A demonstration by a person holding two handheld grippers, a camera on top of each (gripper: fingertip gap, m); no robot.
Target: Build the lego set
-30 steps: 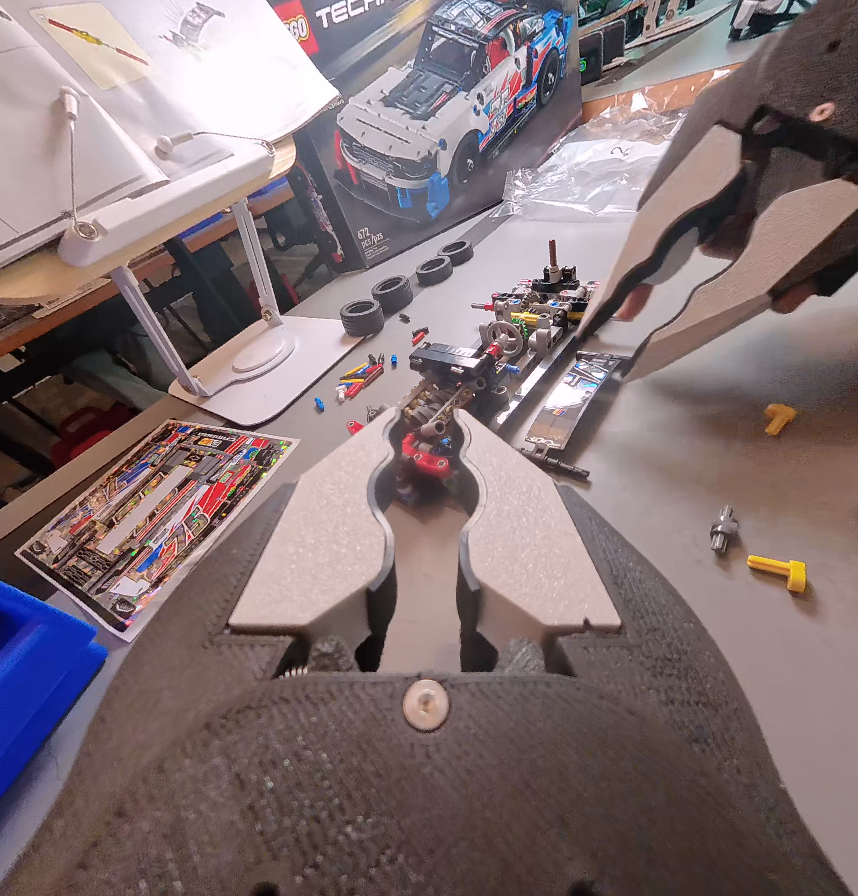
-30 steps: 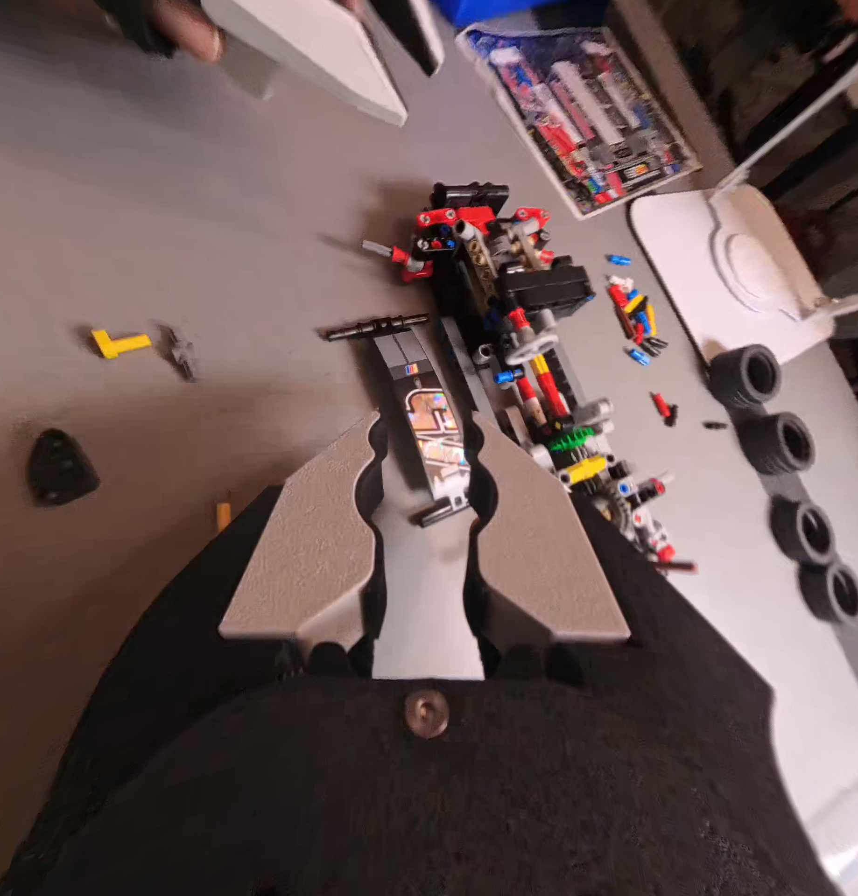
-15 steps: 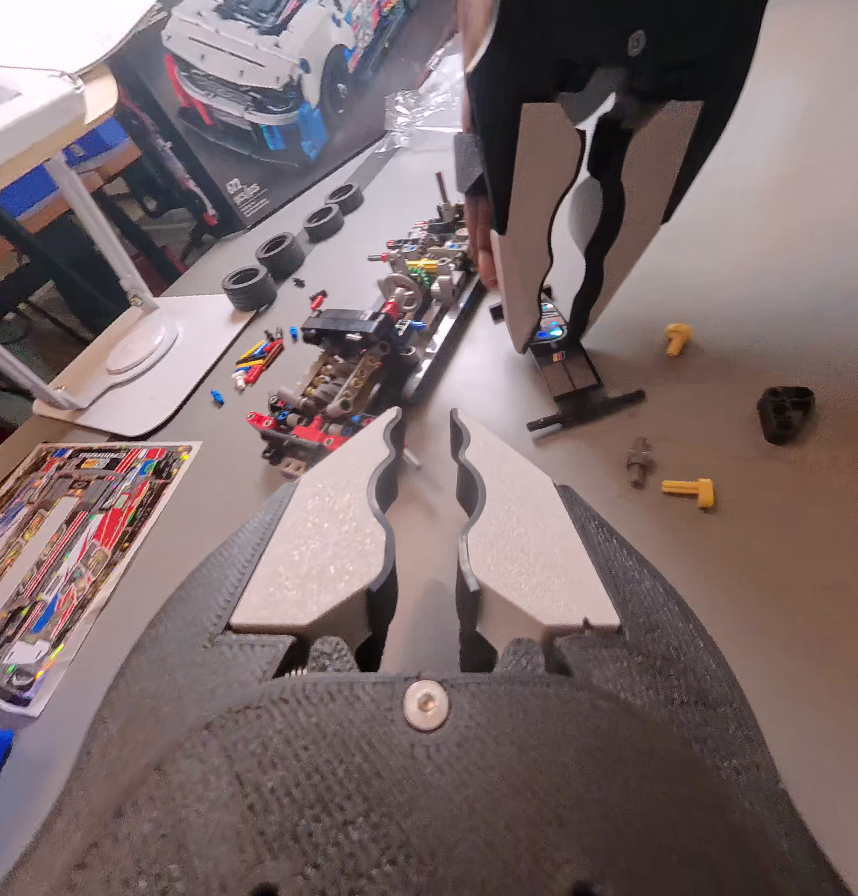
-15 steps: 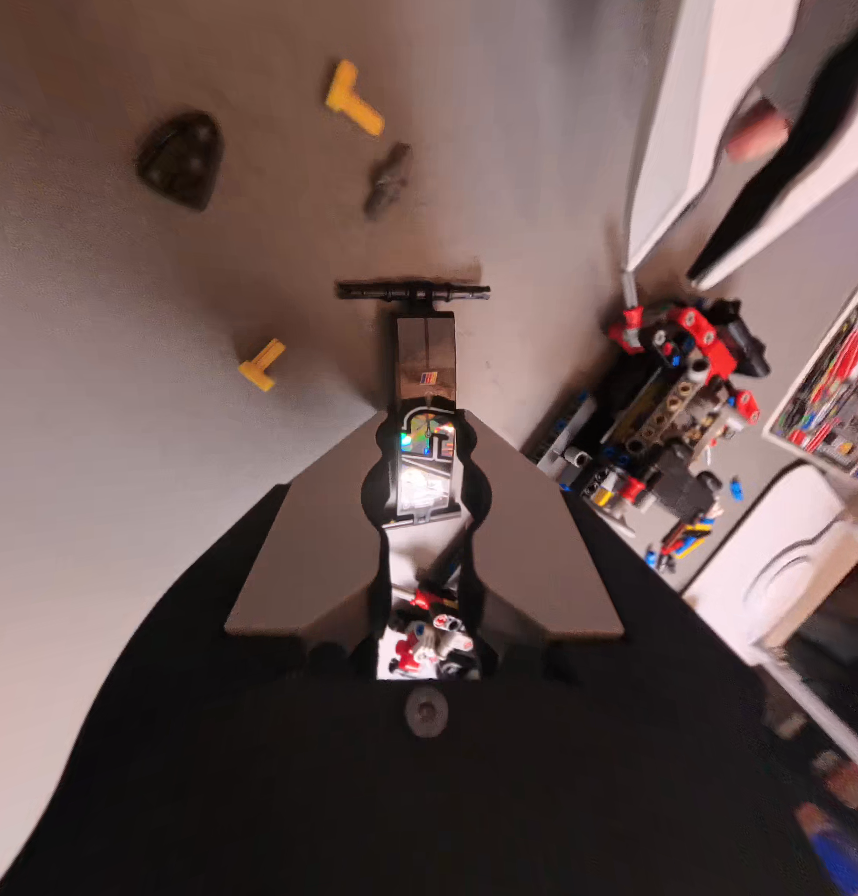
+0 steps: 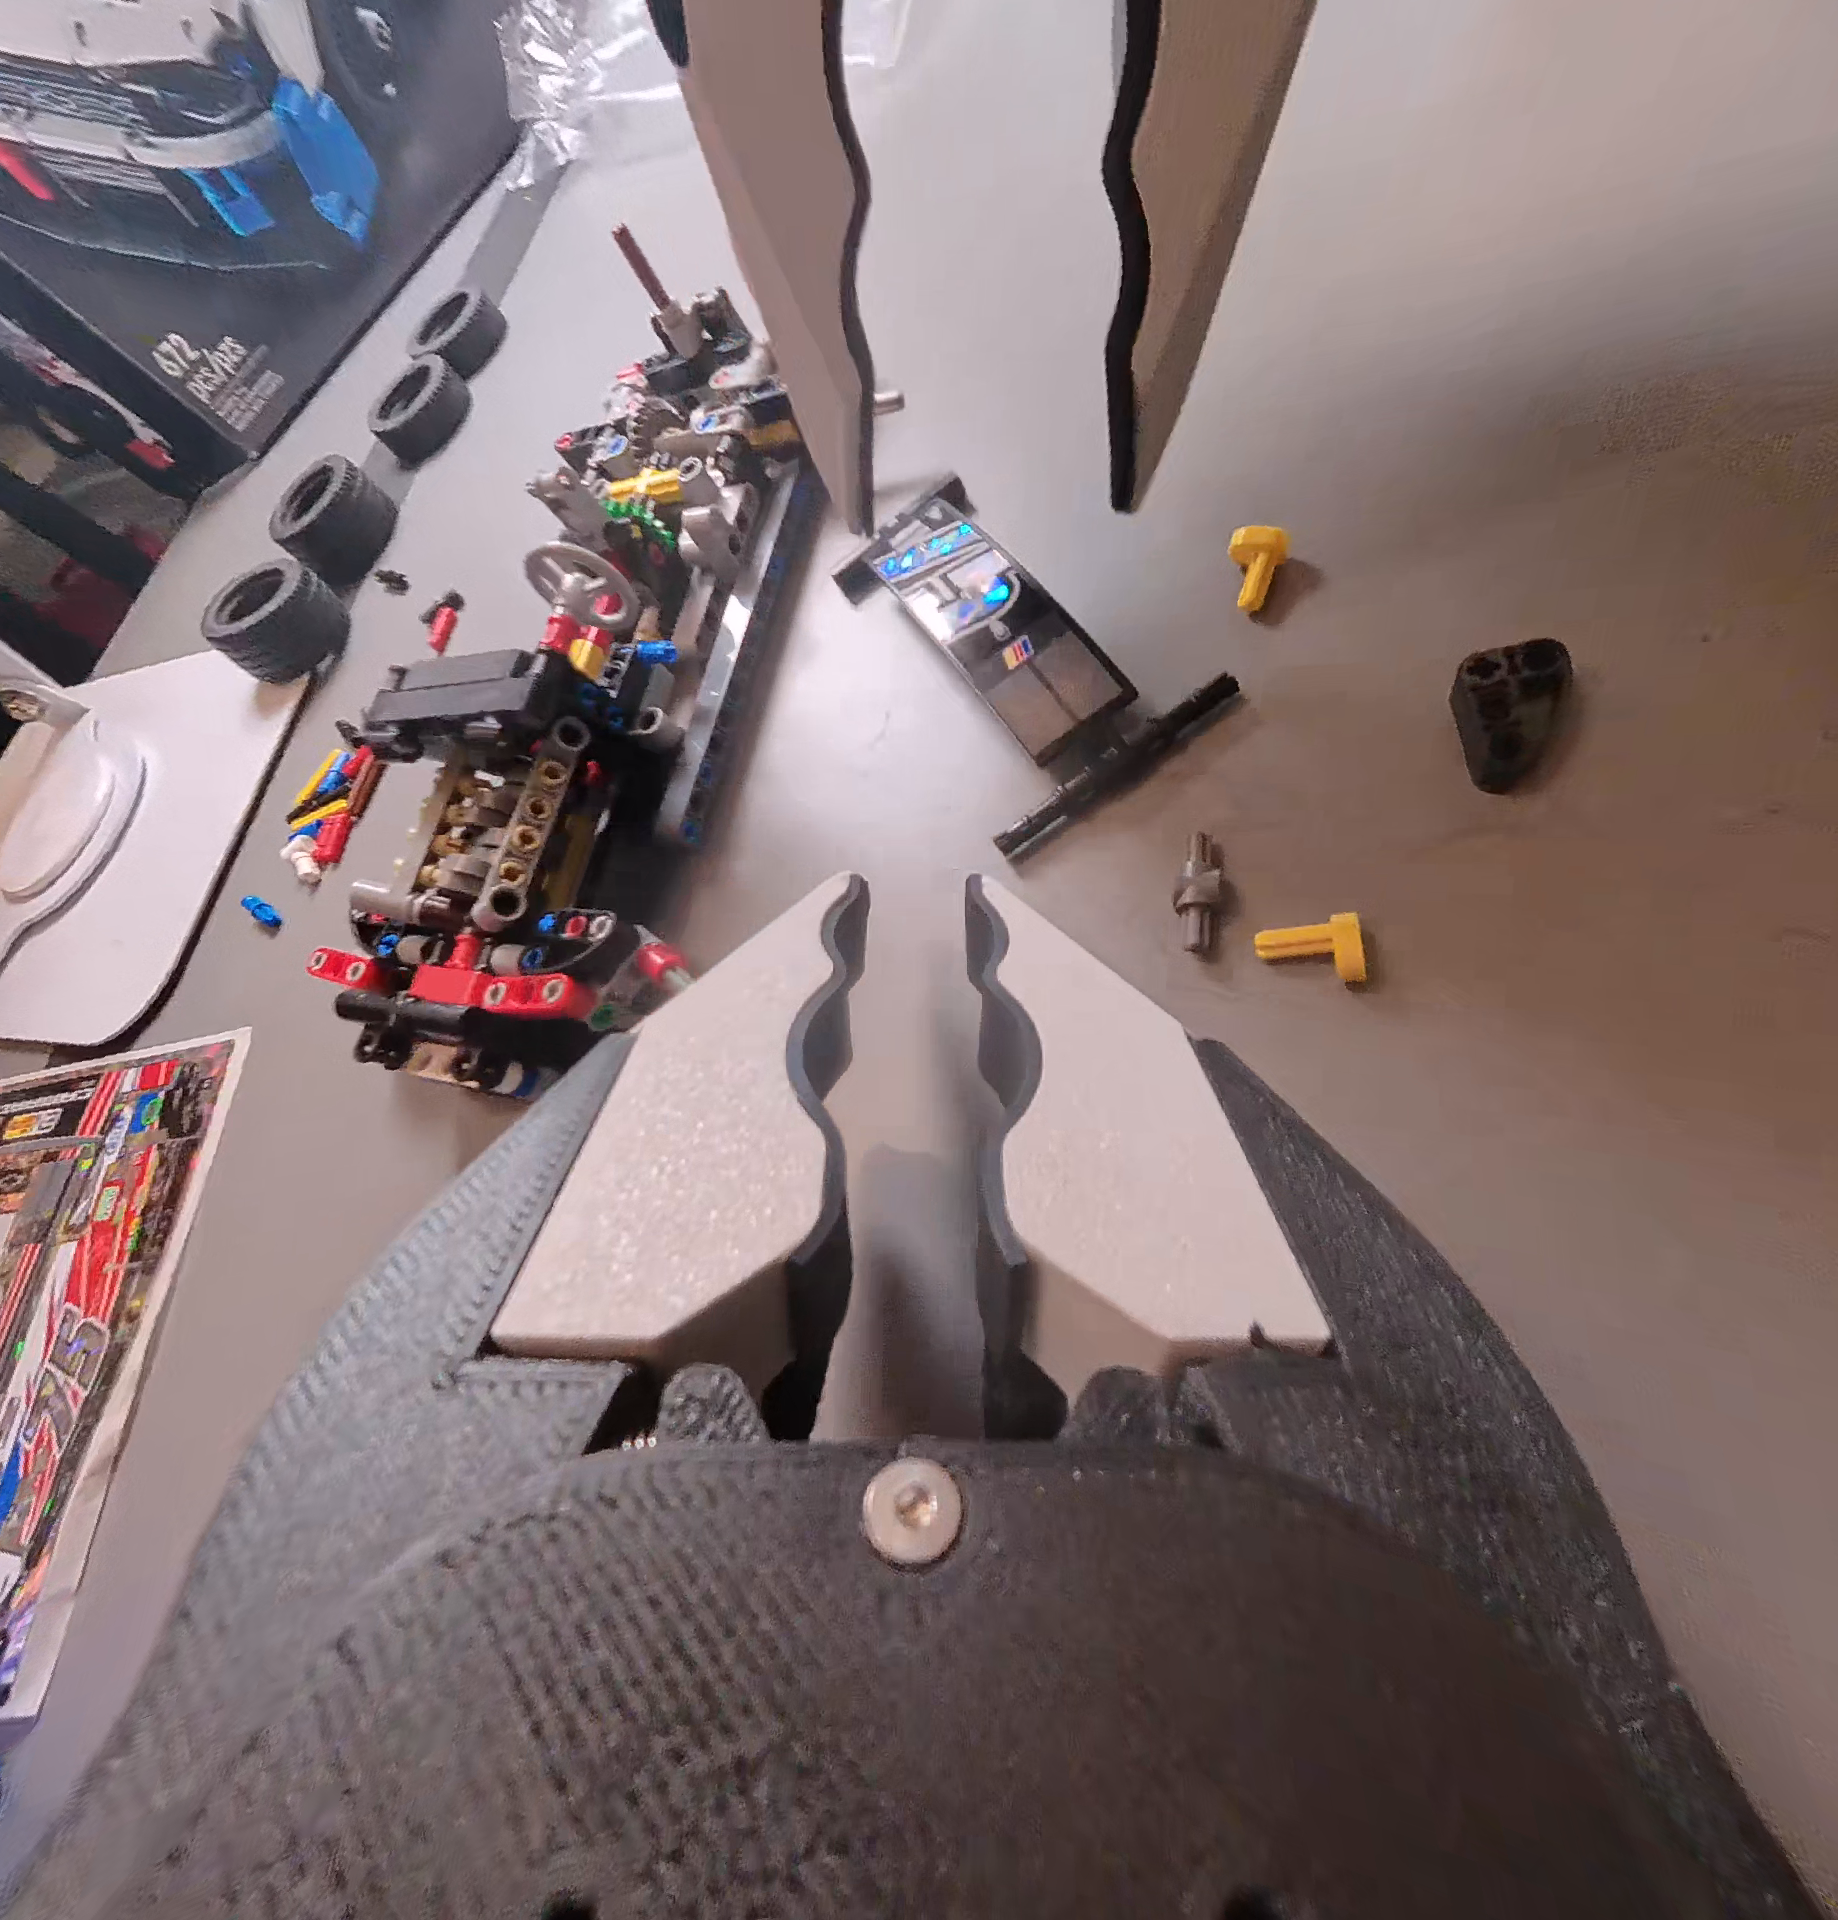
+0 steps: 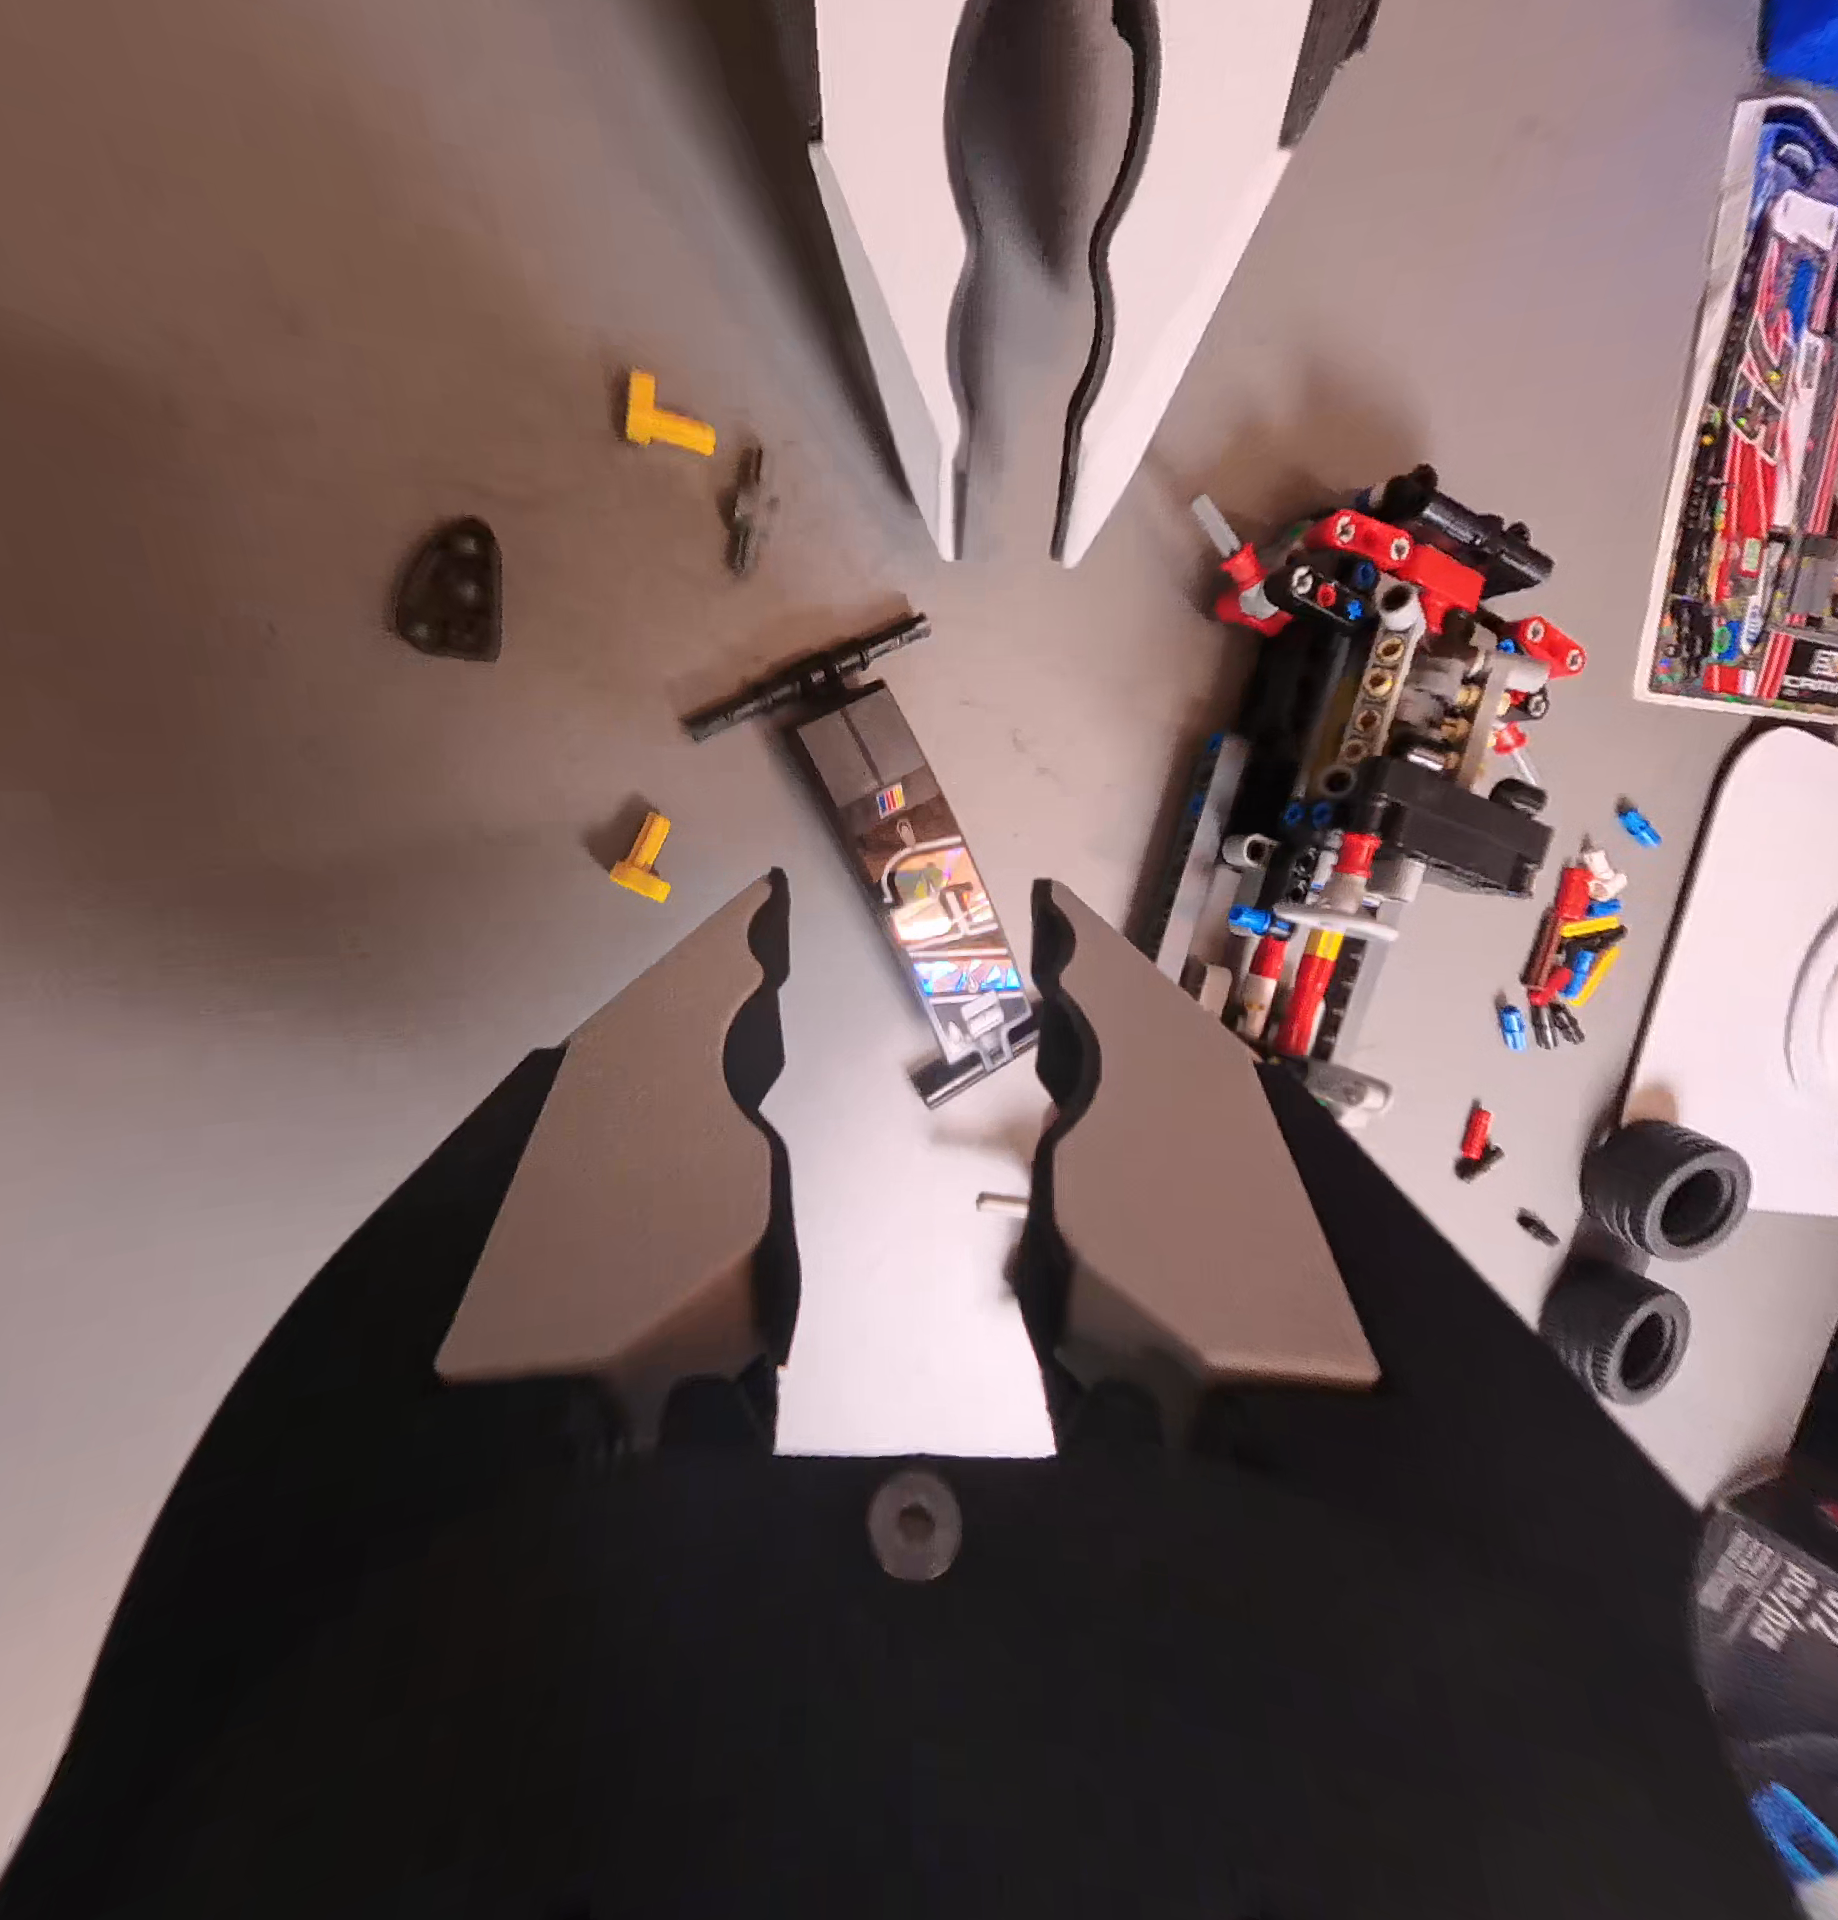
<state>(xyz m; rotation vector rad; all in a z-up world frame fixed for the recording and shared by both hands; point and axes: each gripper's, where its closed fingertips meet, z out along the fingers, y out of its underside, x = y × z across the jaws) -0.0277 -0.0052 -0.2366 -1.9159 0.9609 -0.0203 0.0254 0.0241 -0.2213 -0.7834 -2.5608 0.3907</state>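
Observation:
The part-built Lego car chassis (image 5: 541, 769) lies on the grey table, left of both grippers; it also shows in the right wrist view (image 6: 1382, 769). A black panel with a shiny sticker (image 5: 1008, 644) and a black axle across one end lies flat beside it. My right gripper (image 6: 910, 888) is open wide, its fingers either side of the panel's (image 6: 894, 821) near end, not touching it. My left gripper (image 5: 912, 894) is open with a narrow gap and empty, facing the right gripper (image 5: 988, 509) across the panel, just short of the axle end.
Two yellow pieces (image 5: 1258, 561) (image 5: 1310, 945), a grey pin (image 5: 1197, 894) and a black piece (image 5: 1507, 707) lie right of the panel. Several tyres (image 5: 333, 509), small loose pins (image 5: 328, 800), a white stand base (image 5: 94, 821), a sticker sheet (image 5: 53, 1299) and the set's box (image 5: 167, 208) are on the left. My right fingertips sit around 7 cm from my left ones.
My left gripper drew back from the chassis front and swung right toward the panel. My right gripper came over the panel's end and opened wider. The panel has turned slightly on the table.

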